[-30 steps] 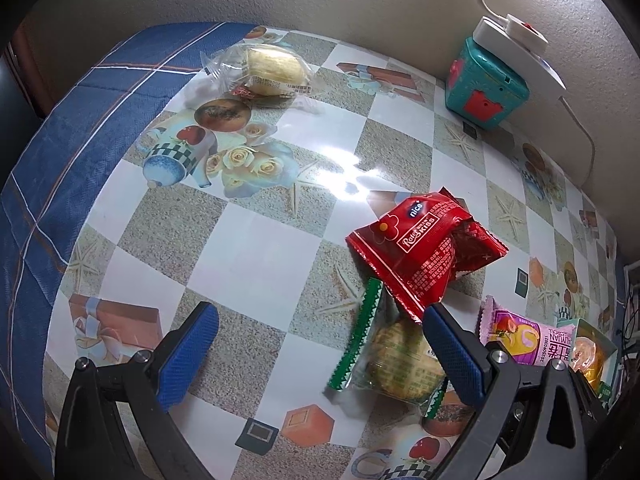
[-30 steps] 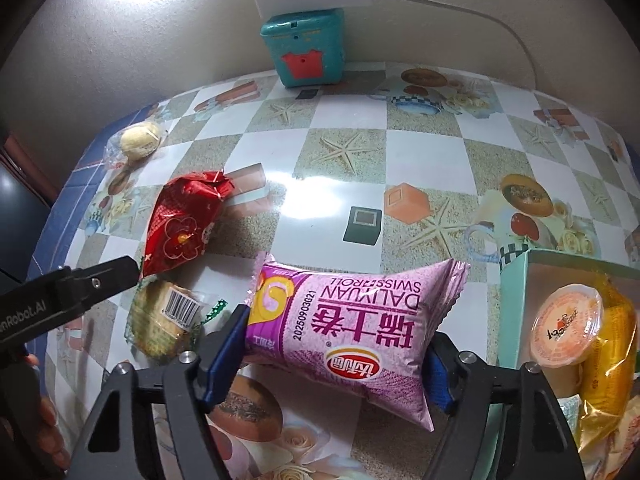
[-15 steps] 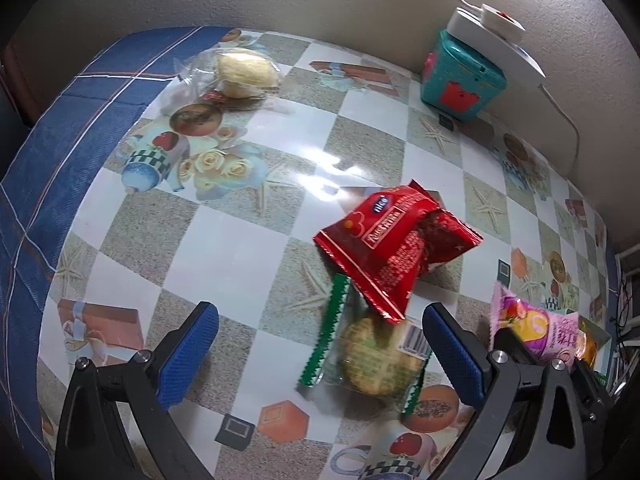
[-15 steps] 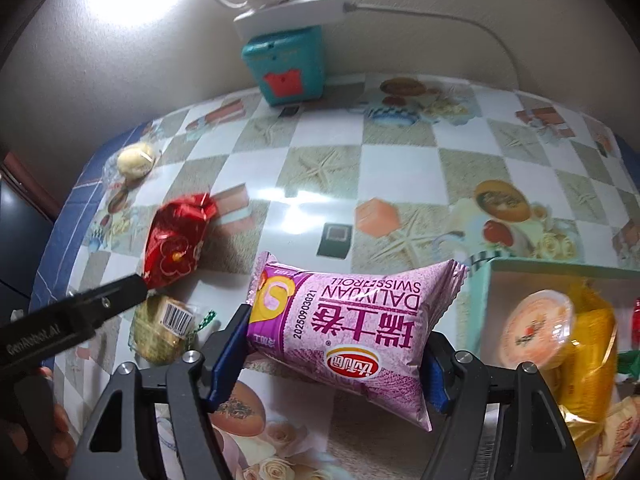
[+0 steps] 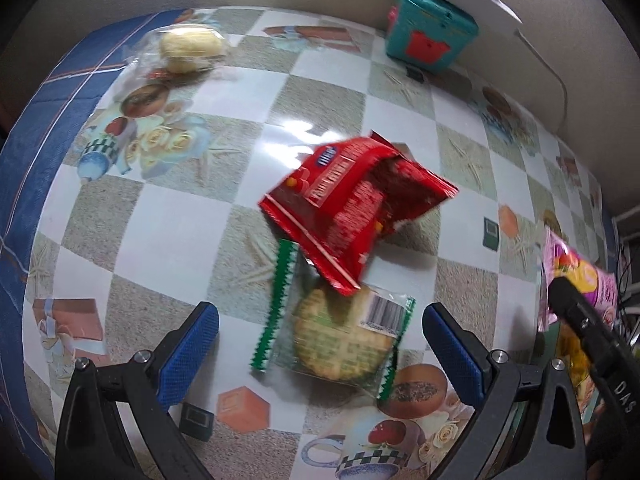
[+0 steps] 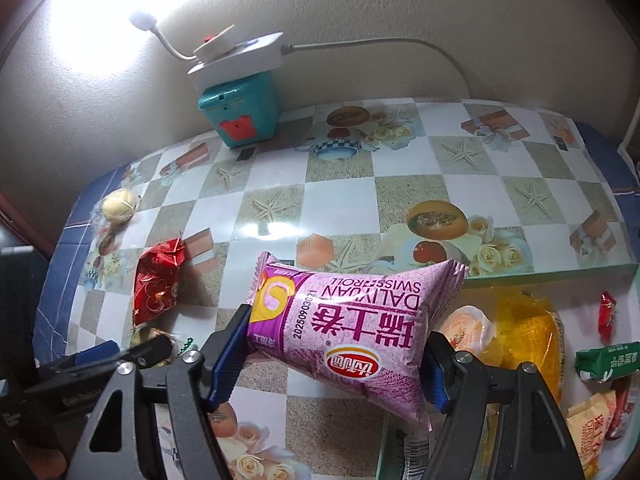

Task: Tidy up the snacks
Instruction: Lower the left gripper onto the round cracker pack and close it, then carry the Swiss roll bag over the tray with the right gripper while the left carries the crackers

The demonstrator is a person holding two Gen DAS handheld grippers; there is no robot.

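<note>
A beige textured wall (image 6: 360, 8) fills the top of the right wrist view, with a bright glare of light (image 6: 92, 20) at its upper left. Below it spreads a table covered in a glossy checkered cloth (image 6: 408, 196) printed with starfish, roses and cups, edged in blue at the left.

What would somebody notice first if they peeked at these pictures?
Probably the pink snack bag, squeezed in the right tongs above the table, beside a box already full of snacks. Next, the red packet lying partly on a green-edged cookie, right between the open left tongs.
</note>
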